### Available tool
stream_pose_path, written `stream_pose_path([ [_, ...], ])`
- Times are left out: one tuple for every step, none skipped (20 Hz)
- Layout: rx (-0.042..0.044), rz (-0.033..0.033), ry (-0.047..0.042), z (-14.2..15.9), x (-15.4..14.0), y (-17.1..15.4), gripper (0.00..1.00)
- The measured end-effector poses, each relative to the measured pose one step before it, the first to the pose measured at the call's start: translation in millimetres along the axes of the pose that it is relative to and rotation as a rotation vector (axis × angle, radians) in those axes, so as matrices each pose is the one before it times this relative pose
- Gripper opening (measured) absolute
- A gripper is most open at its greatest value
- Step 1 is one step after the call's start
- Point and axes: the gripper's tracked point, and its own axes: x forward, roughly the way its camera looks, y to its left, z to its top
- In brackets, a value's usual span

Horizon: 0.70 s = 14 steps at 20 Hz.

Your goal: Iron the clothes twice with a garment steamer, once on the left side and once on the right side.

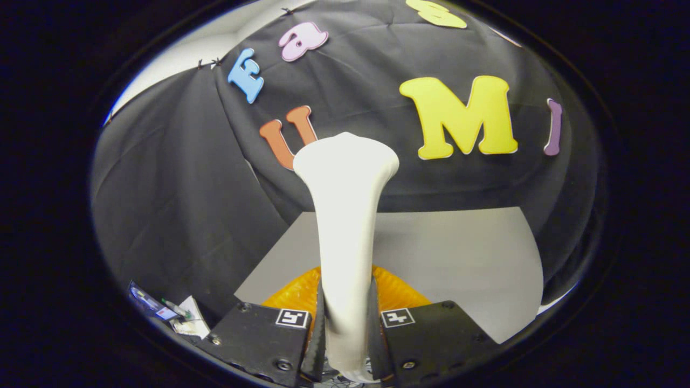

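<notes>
Gripper view showed one black cloth wall (178, 205) as the largest thing, draped across the back and down the left side of the booth, with a strip of pale surface (215, 37) showing above its upper left edge. Below the wall lay one grey table top (458, 253), its far edge meeting the cloth. One white steamer (345, 215) rose from between the fingers, narrow at the handle and flaring to a wide head that stood against the wall beyond the table's far edge. The gripper (345, 328) was pinched on the steamer's handle, one finger pressed to each side of it, two fingers in all, and each finger block carried one small square black-and-white marker (398, 317) on its top face. One piece of orange clothing (399, 293) lay on the table just ahead of the fingers, showing on both sides of the handle and partly hidden behind it and the finger blocks; its surface looked ribbed or quilted. Off the table's left corner, low beside the left finger block, sat a small cluster of odds and ends (172, 315), too small to tell apart or count.
</notes>
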Motion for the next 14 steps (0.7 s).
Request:
stream_pose_path([
  [-0.00089, -0.00635, -0.0263, -0.07, -12.73, -3.57, 0.36],
  [-0.00189, -0.00414, -0.02302, -1.35, -12.36, -3.44, 0.36],
  [-0.00164, -0.00039, -0.02805, -0.42, -15.33, -3.88, 0.36],
  [-0.00366, 0.00321, -0.02767, -0.5, -14.08, -3.16, 0.36],
  [0.00619, -0.00259, -0.02854, -0.21, -13.26, -4.55, 0.35],
  [0.0078, -0.01486, -0.02069, -4.03, -11.54, -3.73, 0.35],
  [0.01208, -0.01615, -0.01655, -2.42, -14.07, -6.75, 0.36],
  [0.01119, -0.01432, -0.01809, -1.93, -15.51, -6.64, 0.35],
  [0.00526, -0.01218, -0.01948, 1.29, -14.8, -7.3, 0.36],
  [0.00555, -0.0144, -0.0252, 3.41, -15.34, -8.78, 0.36],
  [0.00099, -0.01817, -0.02793, 4.96, -15.62, -9.2, 0.36],
  [-0.00152, -0.02507, -0.02958, 5.86, -15.74, -12.3, 0.36],
  [0.00059, -0.02999, -0.03239, 5.23, -14.96, -13.22, 0.36],
  [0.00623, -0.02782, -0.02781, 5.32, -15.53, -13.6, 0.36],
])
